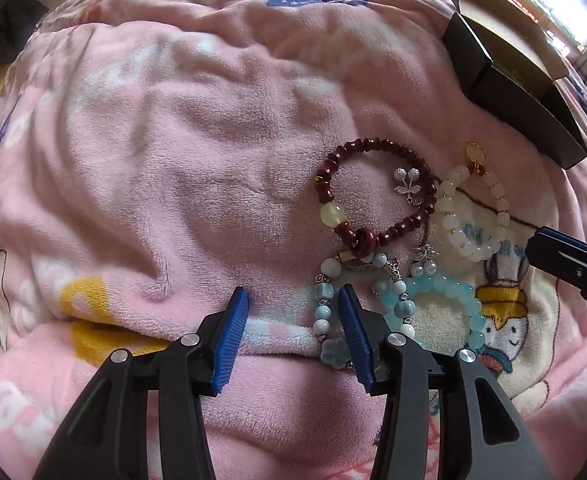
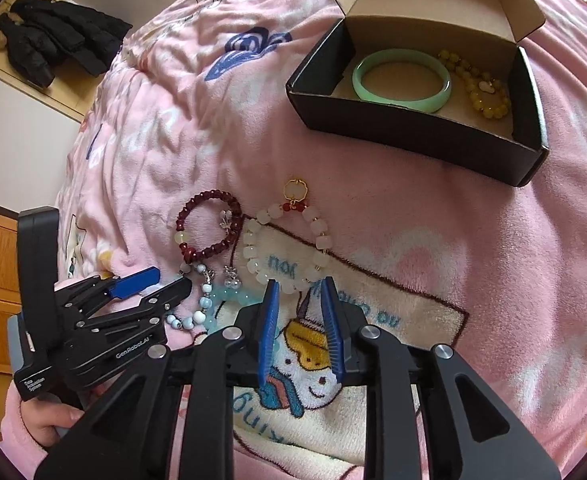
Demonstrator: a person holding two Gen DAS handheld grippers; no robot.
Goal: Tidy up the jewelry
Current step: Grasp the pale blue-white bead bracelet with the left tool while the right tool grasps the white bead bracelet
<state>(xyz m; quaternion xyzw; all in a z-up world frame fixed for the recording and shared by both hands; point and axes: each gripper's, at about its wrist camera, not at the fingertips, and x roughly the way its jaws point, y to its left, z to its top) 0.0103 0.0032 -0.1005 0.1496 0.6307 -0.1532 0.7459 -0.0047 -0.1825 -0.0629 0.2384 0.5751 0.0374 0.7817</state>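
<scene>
Several bead bracelets lie close together on a pink blanket [image 1: 173, 160]: a dark red one [image 1: 373, 196], a white one [image 1: 473, 216], an aqua one [image 1: 445, 308] and a blue-and-white one [image 1: 319, 312]. My left gripper [image 1: 293, 298] points down with its jaws open. The blue-and-white bracelet's left strand lies just inside the right pad, and no pad presses on it. My right gripper [image 2: 299, 286] hovers with its jaws narrowly apart over the near edge of the white bracelet [image 2: 253, 256]. Its pads grip nothing. The left gripper [image 2: 173, 280] shows beside the blue-and-white bracelet [image 2: 203, 304].
An open black box [image 2: 413, 140] sits further back on the blanket, holding a green bangle [image 2: 401, 80] and a yellow bead bracelet [image 2: 481, 84]. A hand [image 2: 53, 416] in a pink sleeve holds the left gripper. A black jacket [image 2: 53, 40] hangs beyond the bed.
</scene>
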